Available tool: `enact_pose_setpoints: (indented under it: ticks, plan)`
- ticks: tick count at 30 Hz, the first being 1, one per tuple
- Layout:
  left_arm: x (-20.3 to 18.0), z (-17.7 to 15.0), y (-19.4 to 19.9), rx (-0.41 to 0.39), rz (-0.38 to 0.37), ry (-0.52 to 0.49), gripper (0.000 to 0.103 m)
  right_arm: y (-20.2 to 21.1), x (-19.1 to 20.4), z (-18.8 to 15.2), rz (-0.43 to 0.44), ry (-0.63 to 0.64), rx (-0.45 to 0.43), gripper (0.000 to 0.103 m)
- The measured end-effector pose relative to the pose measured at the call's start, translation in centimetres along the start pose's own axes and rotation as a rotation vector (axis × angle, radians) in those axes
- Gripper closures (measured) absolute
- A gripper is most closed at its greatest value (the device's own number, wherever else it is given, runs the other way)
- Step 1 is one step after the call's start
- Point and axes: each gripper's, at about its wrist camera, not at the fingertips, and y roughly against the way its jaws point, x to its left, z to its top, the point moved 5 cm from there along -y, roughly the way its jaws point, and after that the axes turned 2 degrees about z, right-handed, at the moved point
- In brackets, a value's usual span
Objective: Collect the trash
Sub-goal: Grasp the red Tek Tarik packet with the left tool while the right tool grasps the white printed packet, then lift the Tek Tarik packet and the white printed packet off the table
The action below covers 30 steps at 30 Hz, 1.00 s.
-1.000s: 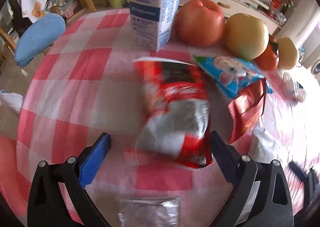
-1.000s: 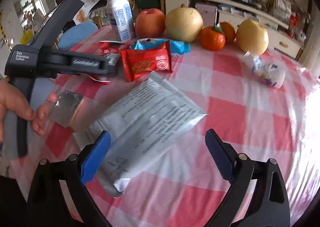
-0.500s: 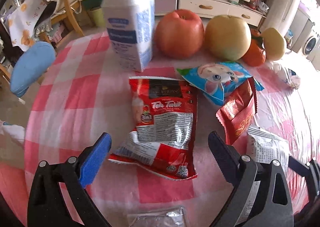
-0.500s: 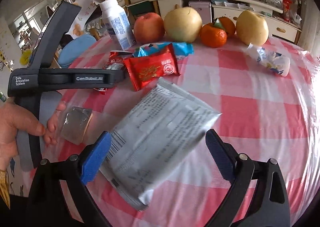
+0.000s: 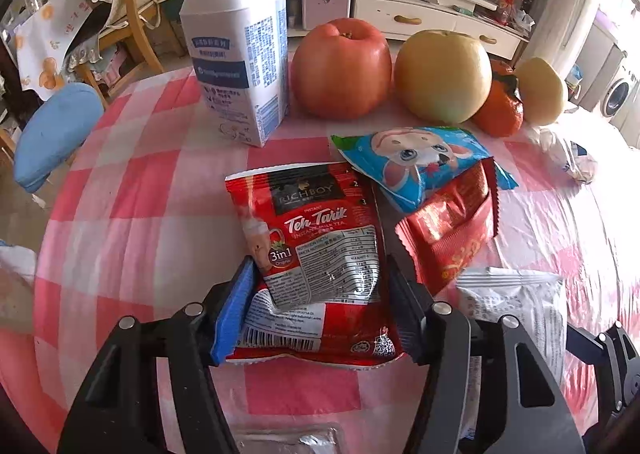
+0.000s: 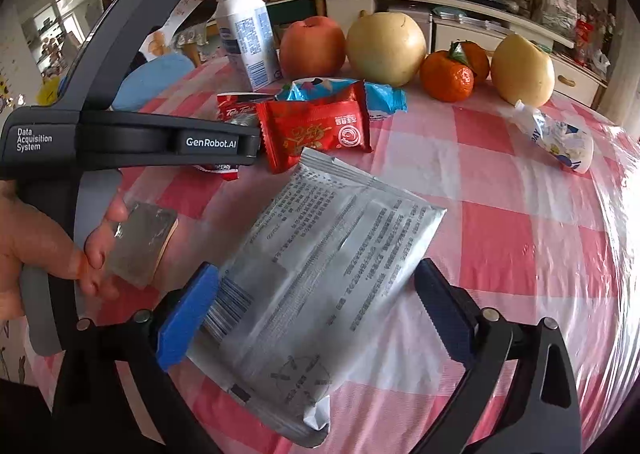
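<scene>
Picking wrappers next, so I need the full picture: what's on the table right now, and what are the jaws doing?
Teh Tarik sachet: 1, red and silver, between the left jaws.
Silver pouch: 1, grey, between the right jaws.
Red wrapper: 1, centre.
Blue wrapper: 1, behind the red one.
Crumpled white wrapper: 1, far right.
Small clear packet: 1, near the hand.
White bottle: 1, back left.
Apple: 1, red.
Pears: 2, yellow.
Oranges: 2.
Left gripper: closing on the sachet.
Right gripper: open.
Hand: holding the left gripper.
</scene>
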Motion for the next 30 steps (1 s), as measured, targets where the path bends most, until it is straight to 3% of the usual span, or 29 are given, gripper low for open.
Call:
enact_pose_setpoints:
  ticks: [13,20,30]
  plan:
    - [1.3,-2.4,2.9,0.004,-0.076,0.065,0.042,0.7,0.3,-0.4,0.071,0.035,0.014,0.028]
    - [2.1,-3.9,5.8,-0.025,-0.104,0.072,0.042,1.5,0.6,-1.4,0.105,0.074,0.04,0.029]
    - [2.5,-5.6,9.9,-0.065,-0.131,0.084,0.042,2.9,2.9,-3.6,0.185,0.227,0.092,0.028]
